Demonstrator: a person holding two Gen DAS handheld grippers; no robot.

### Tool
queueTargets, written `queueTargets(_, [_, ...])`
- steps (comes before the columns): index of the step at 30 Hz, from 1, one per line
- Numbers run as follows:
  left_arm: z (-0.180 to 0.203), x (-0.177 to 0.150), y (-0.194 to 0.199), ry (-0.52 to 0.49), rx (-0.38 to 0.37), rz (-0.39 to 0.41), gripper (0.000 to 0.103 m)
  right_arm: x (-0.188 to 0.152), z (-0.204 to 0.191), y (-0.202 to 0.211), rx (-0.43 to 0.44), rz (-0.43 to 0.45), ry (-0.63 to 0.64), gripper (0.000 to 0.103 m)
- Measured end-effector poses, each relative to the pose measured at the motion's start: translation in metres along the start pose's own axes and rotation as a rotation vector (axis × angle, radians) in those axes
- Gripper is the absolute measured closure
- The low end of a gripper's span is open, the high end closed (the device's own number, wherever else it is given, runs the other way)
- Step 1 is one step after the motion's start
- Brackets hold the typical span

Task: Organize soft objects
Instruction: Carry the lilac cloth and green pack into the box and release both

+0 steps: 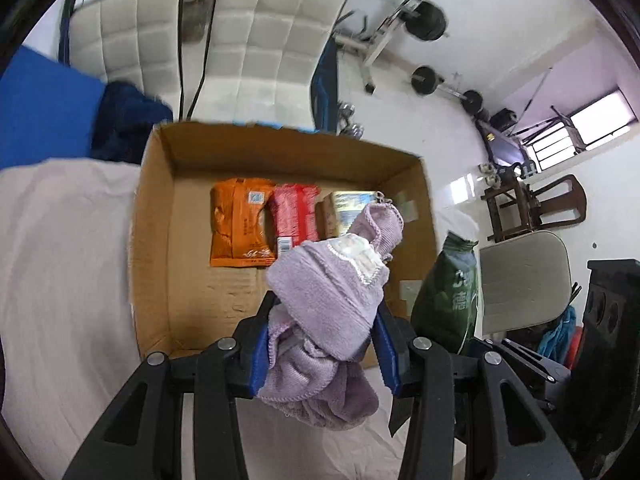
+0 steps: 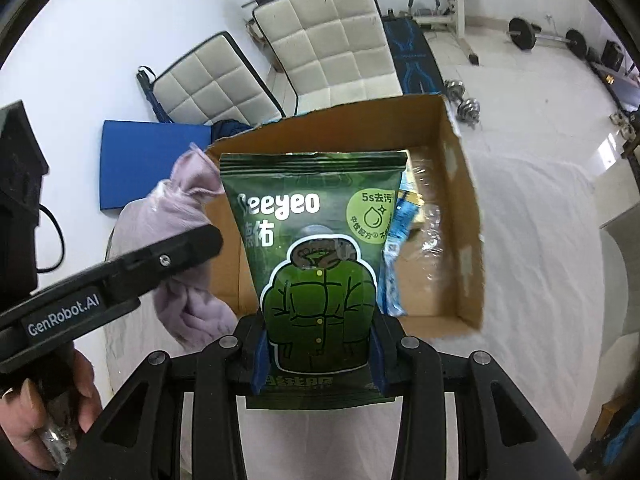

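Observation:
My left gripper (image 1: 326, 320) is shut on a bunched lilac towel (image 1: 332, 300), held above the near edge of an open cardboard box (image 1: 160, 240). The box holds an orange pack (image 1: 240, 224), a red pack (image 1: 294, 216) and a tan pack (image 1: 344, 208) in a row. My right gripper (image 2: 318, 344) is shut on a green Seeyeo pouch (image 2: 316, 256), held upright over the box (image 2: 464, 216). The pouch also shows at the right in the left wrist view (image 1: 448, 296); the towel shows at the left in the right wrist view (image 2: 188, 216).
The box sits on a white sheet (image 1: 60, 280). A blue pad (image 2: 152, 160) and dark blue cloth (image 1: 128, 120) lie beyond it. White quilted cushions (image 2: 332, 40), barbells and dumbbells (image 2: 464, 100) stand on the floor behind. A blue-and-clear wrapper (image 2: 400, 232) lies in the box.

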State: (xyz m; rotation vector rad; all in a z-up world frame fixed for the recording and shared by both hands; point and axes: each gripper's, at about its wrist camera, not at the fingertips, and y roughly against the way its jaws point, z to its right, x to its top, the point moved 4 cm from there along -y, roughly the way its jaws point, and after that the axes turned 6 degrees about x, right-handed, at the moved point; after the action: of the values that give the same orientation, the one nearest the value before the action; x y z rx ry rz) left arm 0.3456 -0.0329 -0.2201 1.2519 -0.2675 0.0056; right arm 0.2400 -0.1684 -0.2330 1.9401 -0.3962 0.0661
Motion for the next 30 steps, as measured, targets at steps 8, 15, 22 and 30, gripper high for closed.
queueTargets(8, [-0.033,0.016,-0.066,0.060,0.023,-0.157,0.062,0.015,0.015,-0.084,-0.023,-0.105,-0.011,0.062])
queueTargets(15, [-0.053,0.011,-0.113,0.078,0.078,-0.283,0.062,0.012,0.026,-0.148,-0.045,-0.203,-0.013,0.062])
queueTargets(22, [-0.065,-0.009,-0.133,0.103,0.099,-0.345,0.062,0.005,0.036,-0.190,-0.074,-0.270,0.003,0.062])
queueTargets(30, [-0.069,-0.022,-0.131,0.102,0.144,-0.348,0.061,0.002,0.041,-0.223,-0.066,-0.323,0.011,0.059])
